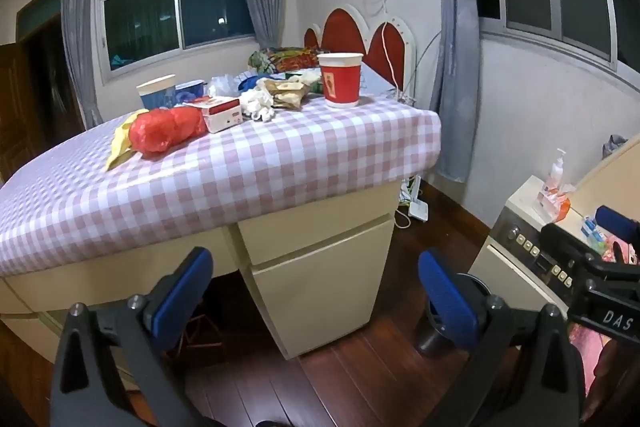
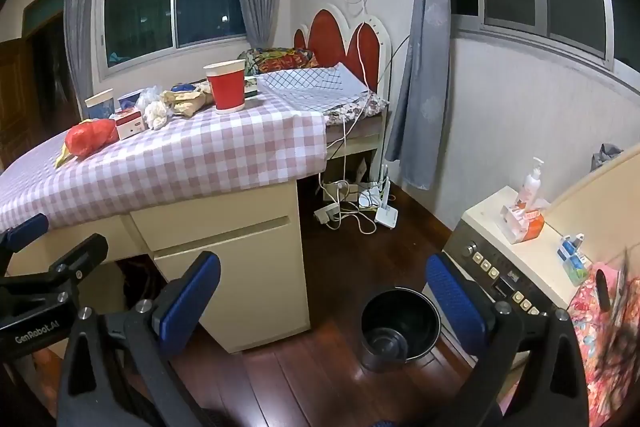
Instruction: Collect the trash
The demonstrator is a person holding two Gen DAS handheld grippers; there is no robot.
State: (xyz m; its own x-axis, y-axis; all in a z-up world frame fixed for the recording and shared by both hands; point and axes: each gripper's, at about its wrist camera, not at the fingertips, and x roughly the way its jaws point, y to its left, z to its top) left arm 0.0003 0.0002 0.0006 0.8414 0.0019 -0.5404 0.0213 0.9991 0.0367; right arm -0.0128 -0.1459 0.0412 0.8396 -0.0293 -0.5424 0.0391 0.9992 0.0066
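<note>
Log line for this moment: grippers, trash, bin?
left gripper: open, empty | right gripper: open, empty | trash: red bag, red cup on checked table | black bin: on floor

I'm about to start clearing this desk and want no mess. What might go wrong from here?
1. The red paper cup stands upright; its contents are hidden, so a bump could spill it on the checked tablecloth.
2. The black bin sits on the floor, apart from the desk; carried scraps may drop.
3. The red plastic bag looks soft and may slip.
</note>
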